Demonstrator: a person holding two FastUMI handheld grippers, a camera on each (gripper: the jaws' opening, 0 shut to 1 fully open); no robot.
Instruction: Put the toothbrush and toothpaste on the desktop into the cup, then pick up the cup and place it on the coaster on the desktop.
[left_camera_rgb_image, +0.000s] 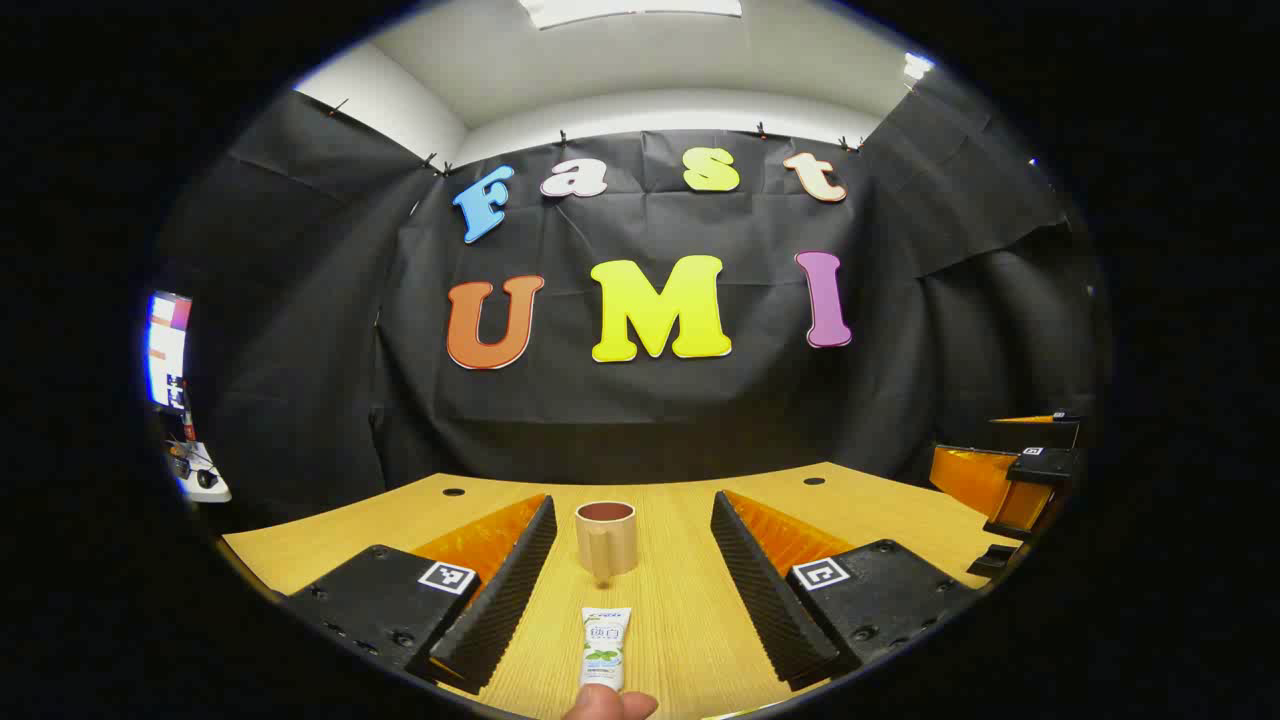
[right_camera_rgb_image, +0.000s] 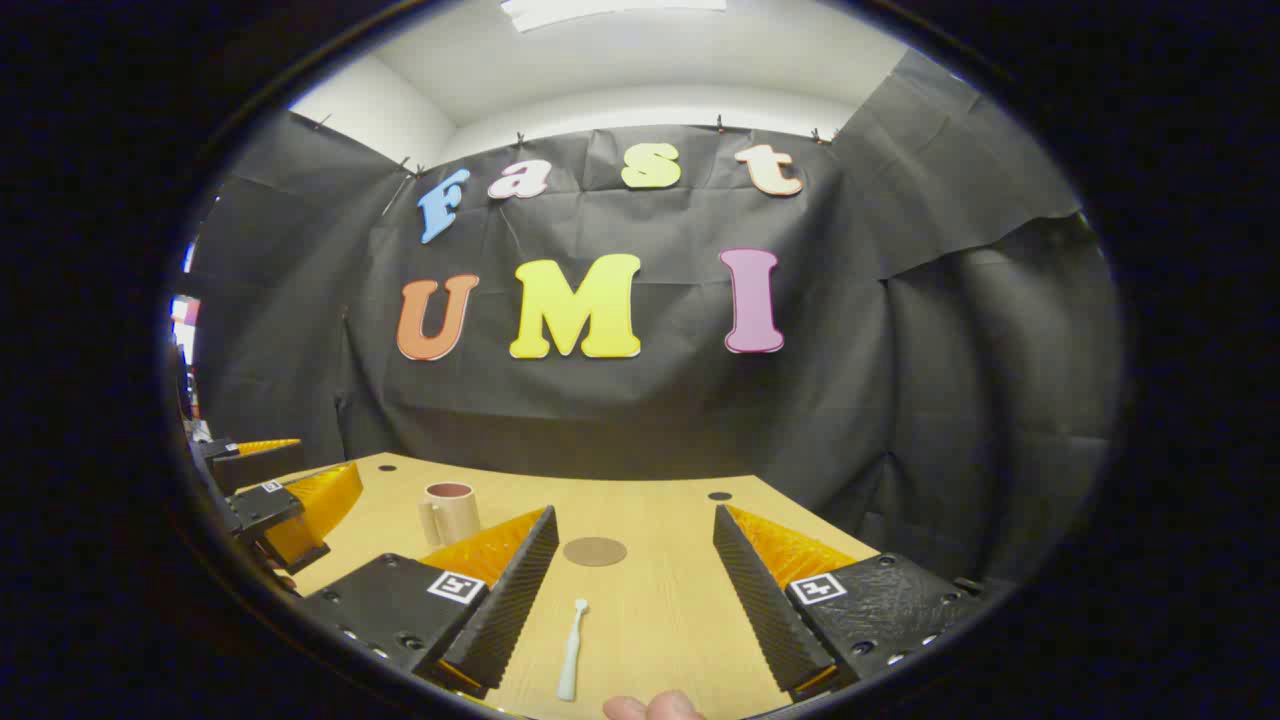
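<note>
Wooden desktop (left_camera_rgb_image: 680, 620) holds tan cup (left_camera_rgb_image: 606, 538) and white toothpaste (left_camera_rgb_image: 605, 648).

A lit screen (left_camera_rgb_image: 167, 350) stands left of the black-draped booth wall (left_camera_rgb_image: 640, 400).

Both grippers held level and forward, fingers spread wide: left gripper (left_camera_rgb_image: 633, 590), right gripper (right_camera_rgb_image: 635, 600); a fingertip (left_camera_rgb_image: 610, 705) shows beneath.

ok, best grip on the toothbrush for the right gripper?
Probably mid-handle. The toothbrush lies flat on the desk, lengthwise between the open right gripper fingers, head pointing away. Come down from above and close across the thin handle; its sides already face the fingers.
</note>
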